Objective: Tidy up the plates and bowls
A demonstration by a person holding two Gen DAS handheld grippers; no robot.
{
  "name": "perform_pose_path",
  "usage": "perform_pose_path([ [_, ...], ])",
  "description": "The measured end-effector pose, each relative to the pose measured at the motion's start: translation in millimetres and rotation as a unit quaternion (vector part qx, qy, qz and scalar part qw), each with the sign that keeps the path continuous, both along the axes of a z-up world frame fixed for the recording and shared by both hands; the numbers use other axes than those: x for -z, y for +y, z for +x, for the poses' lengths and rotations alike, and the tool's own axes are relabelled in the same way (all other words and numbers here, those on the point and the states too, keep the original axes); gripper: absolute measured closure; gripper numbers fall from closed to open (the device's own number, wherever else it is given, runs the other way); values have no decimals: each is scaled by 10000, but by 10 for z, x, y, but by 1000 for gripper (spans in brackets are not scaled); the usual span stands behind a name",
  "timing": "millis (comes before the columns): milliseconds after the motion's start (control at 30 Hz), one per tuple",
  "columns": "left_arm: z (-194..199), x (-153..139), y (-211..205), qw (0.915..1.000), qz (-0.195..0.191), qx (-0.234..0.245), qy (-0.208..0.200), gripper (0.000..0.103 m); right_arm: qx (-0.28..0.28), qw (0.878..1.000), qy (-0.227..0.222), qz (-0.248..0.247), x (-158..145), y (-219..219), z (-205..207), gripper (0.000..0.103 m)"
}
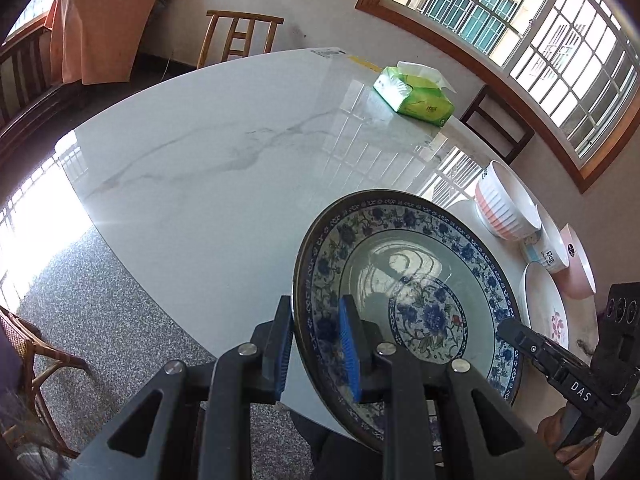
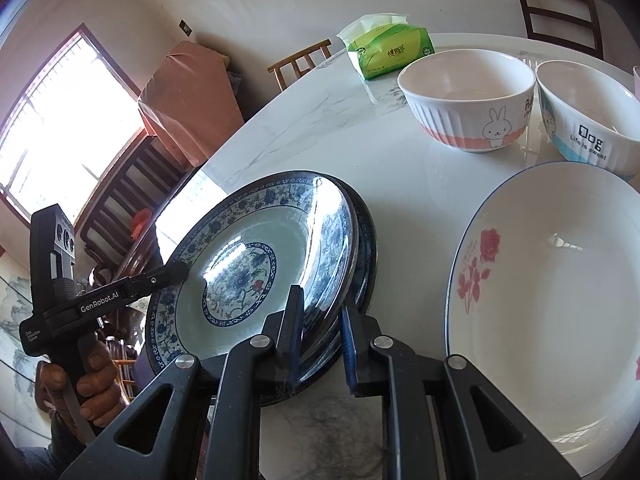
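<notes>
- The left gripper point(image 1: 318, 350) pinches the near rim of the blue-and-white floral plate point(image 1: 404, 280), one finger outside the rim and the blue pad point(image 1: 350, 354) inside, so the plate tilts up off the marble table point(image 1: 200, 184)
- The right gripper point(image 2: 320, 340) straddles the opposite rim of what looks like the same plate; its jaws sit on either side of the edge, but whether they press or merely bracket it, I cannot tell
- Gripping at two rims likely steadies a wide, slippery plate that one pinch would let swing
- A second dark rim point(image 2: 370, 248) shows just behind the plate, which may be another like it beneath
- Right of the right gripper lies the rose-print plate point(image 2: 560, 300); beyond it stand the rabbit bowl point(image 2: 468, 100) and the "Dog" bowl point(image 2: 588, 120), probably the next pieces to group
- The green tissue pack point(image 2: 386, 50) sits far ahead, out of the way
</notes>
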State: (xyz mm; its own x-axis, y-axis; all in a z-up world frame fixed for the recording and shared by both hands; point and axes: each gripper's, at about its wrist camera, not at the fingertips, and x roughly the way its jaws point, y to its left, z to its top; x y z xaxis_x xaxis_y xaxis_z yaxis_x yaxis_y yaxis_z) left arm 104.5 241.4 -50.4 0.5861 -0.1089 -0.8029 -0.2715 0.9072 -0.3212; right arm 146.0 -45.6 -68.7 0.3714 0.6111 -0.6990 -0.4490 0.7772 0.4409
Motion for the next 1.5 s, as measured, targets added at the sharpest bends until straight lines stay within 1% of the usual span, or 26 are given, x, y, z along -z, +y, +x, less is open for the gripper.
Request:
perform_pose_path([
  [67,-8,13,-8,10000,-31,5,-15,80,9,10000,-61,-46,1,19,0,86],
  [167,-7,9,-10,10000,25,2,-49,79,4,9997,-182,-145,-3,50,12,84],
  [300,-17,-19,-37,9997,226,-15,-122,79,-14,9985,-413,-350,-21,103,-19,82],
  [433,-40,-79,-76,9989,406,21,-247,79,-52,9938,-812,-761,-51,204,-77,79],
  [533,-29,-58,-74,9991,371,29,-209,79,-113,9864,-1215,-1099,-85,297,-153,68],
  [567,-29,-42,-69,9992,356,23,-180,79,-117,9823,-1375,-1267,-87,330,-185,62],
  [600,-29,-27,-65,9993,337,15,-154,79,-54,9762,-1563,-1502,-90,364,-219,48],
  [633,-31,-14,-62,9995,307,4,-123,79,17,9683,-1807,-1722,-96,386,-266,39],
  [667,-37,-8,-65,9996,269,0,-108,79,26,9621,-2008,-1845,-106,406,-303,26],
  [733,-63,-26,-76,9996,268,-45,-115,79,-82,9561,-2195,-1938,-123,439,-352,24],
  [800,-117,-102,-115,9991,349,-41,-232,79,-27,9497,-2335,-2088,-144,454,-381,24],
  [833,-143,-150,-150,9986,427,-9,-300,79,32,9494,-2370,-2060,-172,425,-392,24],
  [900,-183,-241,-245,9976,531,132,-413,79,179,9572,-2347,-1684,-270,247,-434,24],
  [1000,-220,-339,-451,9964,449,480,-531,78,598,9647,-2245,-1236,-408,-159,-494,24],
  [1067,-212,-385,-644,9949,390,751,-543,74,917,9675,-2105,-1062,-451,-478,-540,24],
  [1133,-195,-408,-874,9921,316,1078,-566,73,1231,9675,-1973,-996,-461,-805,-602,24],
  [1233,-142,-453,-1253,9860,271,1535,-592,73,1693,9622,-1854,-1057,-429,-1245,-724,25],
  [1300,-88,-500,-1490,9817,252,1779,-637,72,1956,9578,-1770,-1147,-371,-1501,-753,30],
  [1333,-51,-523,-1599,9795,243,1884,-669,72,2053,9576,-1669,-1141,-332,-1618,-746,31],
  [1400,47,-557,-1800,9754,298,2059,-726,68,2237,9585,-1451,-1009,-245,-1837,-724,35],
  [1500,251,-571,-2043,9720,395,2199,-722,67,2380,9639,-1030,-607,-111,-2068,-628,35],
])
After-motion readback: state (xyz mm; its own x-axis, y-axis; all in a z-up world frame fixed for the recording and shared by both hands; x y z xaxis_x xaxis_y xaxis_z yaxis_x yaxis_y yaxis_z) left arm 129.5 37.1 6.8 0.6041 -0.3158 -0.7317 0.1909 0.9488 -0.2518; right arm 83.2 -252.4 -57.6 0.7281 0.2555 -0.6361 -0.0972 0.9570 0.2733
